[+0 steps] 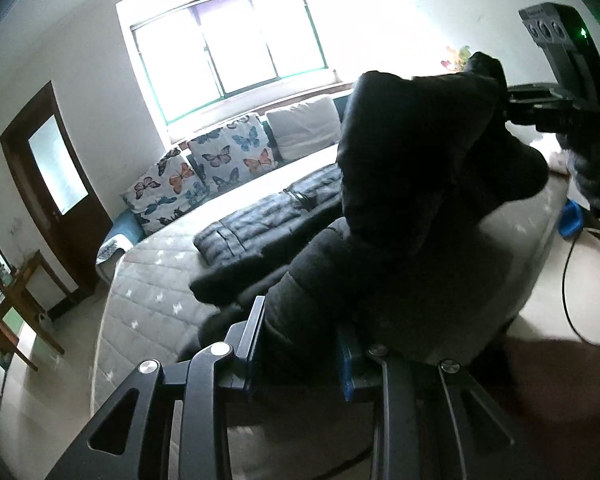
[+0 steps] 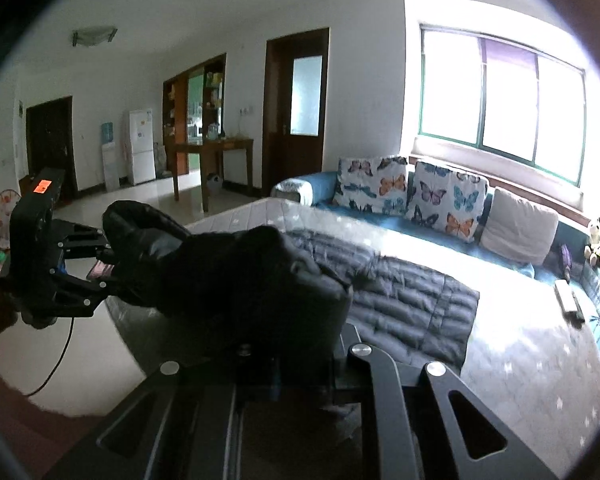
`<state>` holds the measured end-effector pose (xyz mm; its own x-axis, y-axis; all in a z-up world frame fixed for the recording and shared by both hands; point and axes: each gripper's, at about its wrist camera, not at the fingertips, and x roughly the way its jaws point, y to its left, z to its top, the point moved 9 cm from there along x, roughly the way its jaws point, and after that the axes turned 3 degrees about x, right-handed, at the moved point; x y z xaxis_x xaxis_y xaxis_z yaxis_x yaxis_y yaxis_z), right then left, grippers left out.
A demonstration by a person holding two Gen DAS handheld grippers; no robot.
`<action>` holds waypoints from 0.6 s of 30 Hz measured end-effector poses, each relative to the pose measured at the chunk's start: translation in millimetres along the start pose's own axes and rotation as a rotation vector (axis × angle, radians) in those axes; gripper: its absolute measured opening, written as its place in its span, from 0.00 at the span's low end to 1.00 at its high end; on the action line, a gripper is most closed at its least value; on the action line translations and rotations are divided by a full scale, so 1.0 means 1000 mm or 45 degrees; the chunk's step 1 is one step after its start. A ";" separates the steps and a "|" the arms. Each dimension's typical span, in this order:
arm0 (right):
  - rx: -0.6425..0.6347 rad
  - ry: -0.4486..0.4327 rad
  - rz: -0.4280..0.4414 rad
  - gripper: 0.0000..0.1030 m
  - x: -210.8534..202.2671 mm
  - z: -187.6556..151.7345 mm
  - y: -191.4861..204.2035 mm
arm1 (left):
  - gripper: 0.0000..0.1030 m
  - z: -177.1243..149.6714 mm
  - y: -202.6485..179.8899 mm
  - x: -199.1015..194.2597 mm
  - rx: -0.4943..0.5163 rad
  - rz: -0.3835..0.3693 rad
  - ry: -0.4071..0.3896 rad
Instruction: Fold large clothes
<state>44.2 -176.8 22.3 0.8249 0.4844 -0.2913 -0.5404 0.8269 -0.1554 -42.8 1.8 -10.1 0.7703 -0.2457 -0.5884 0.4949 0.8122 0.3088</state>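
I see a grey quilted mattress (image 2: 520,360) by the blue sofa (image 2: 312,188) under the window (image 2: 500,104). My left tongs (image 1: 300,344) and right tongs (image 2: 300,356) clamp the black padded jacket (image 2: 236,276), stretched crosswise above it.

A: Where's the jacket (image 2: 236,276)?
B: Strung between both tongs above the mattress (image 2: 540,360); the left tongs (image 2: 108,268) hold its 9 o'clock end, the right tongs (image 2: 300,364) its near end.
A: And behind it?
B: A folded garment (image 2: 412,300) lies on the mattress at 2 o'clock. Further back stands the sofa (image 2: 320,184), with cushions (image 2: 444,200) along it, under the window (image 2: 500,104).
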 end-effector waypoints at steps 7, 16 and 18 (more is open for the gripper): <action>-0.003 -0.061 -0.028 0.17 0.049 0.035 -0.041 | 0.31 0.065 0.061 0.051 -0.017 0.044 -0.021; -0.035 -0.051 -0.109 0.18 0.115 0.060 -0.087 | 0.31 0.143 0.118 0.141 -0.012 0.083 0.013; -0.026 -0.032 -0.122 0.18 0.139 0.064 -0.102 | 0.31 0.156 0.128 0.164 -0.017 0.090 0.038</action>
<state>224.3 -175.6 57.9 0.8767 0.4109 -0.2501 -0.4621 0.8638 -0.2007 209.2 -16.9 49.4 0.7906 -0.1717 -0.5878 0.4341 0.8341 0.3403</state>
